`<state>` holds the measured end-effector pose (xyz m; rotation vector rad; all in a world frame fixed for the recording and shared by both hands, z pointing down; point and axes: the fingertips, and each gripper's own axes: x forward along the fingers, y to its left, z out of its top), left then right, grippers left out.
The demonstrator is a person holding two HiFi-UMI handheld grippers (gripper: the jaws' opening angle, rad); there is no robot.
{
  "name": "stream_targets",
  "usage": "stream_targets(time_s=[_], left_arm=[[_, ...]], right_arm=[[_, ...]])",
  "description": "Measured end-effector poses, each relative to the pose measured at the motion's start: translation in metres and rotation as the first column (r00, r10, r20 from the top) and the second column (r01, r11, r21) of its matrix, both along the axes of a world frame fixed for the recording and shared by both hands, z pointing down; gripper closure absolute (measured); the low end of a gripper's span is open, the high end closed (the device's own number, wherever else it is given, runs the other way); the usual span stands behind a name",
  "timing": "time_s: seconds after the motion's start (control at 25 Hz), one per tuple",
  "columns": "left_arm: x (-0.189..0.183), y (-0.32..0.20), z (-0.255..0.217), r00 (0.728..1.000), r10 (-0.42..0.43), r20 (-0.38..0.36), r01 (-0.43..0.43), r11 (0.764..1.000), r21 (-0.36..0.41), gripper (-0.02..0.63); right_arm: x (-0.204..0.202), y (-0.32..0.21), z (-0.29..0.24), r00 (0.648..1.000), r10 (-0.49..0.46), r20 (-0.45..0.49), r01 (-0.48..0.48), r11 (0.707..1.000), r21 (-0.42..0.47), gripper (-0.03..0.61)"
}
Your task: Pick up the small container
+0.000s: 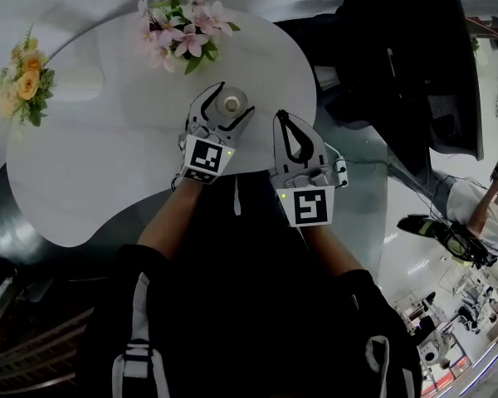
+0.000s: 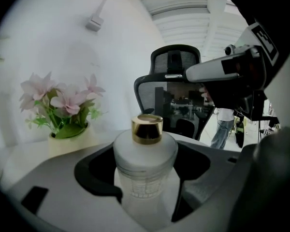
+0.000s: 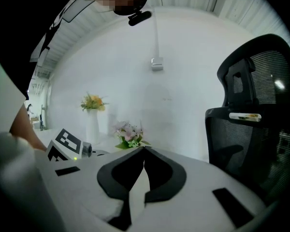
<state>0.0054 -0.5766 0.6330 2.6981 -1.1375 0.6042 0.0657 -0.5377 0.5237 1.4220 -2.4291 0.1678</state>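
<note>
The small container [image 1: 231,104] is a frosted white bottle with a gold cap [image 2: 147,128]. It stands near the front edge of the white round table [image 1: 108,156]. My left gripper [image 1: 234,98] has its jaws closed around the bottle, and in the left gripper view the black pads [image 2: 108,190] press on its lower body [image 2: 145,182] from both sides. I cannot tell whether the bottle has left the table. To the right, my right gripper [image 1: 280,116] hangs over the table's edge, shut with nothing in it; its fingertips [image 3: 144,151] meet.
A pot of pink flowers [image 1: 181,33] stands just behind the bottle, and a vase of yellow flowers [image 1: 25,77] is at the table's far left. A black office chair [image 1: 407,65] stands close on the right. A person [image 1: 481,214] is further right.
</note>
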Motion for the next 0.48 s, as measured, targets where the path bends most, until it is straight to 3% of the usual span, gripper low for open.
stream_targets(time_s=[0.28,0.48], left_arm=[[-0.007,-0.007,-0.057,1.0,-0.022,-0.01,0.022,0.998,0.063,0.276],[-0.01,-0.004,-0.094,0.996,-0.051,-0.071,0.055,0.997,0.062,0.276]], right_arm=[[-0.002,-0.003,-0.026,0.999,0.017,0.03,-0.019,0.998,0.06,0.557],[-0.002,-0.006,-0.051,0.998,0.032,0.053,-0.039,0.991,0.128,0.557]])
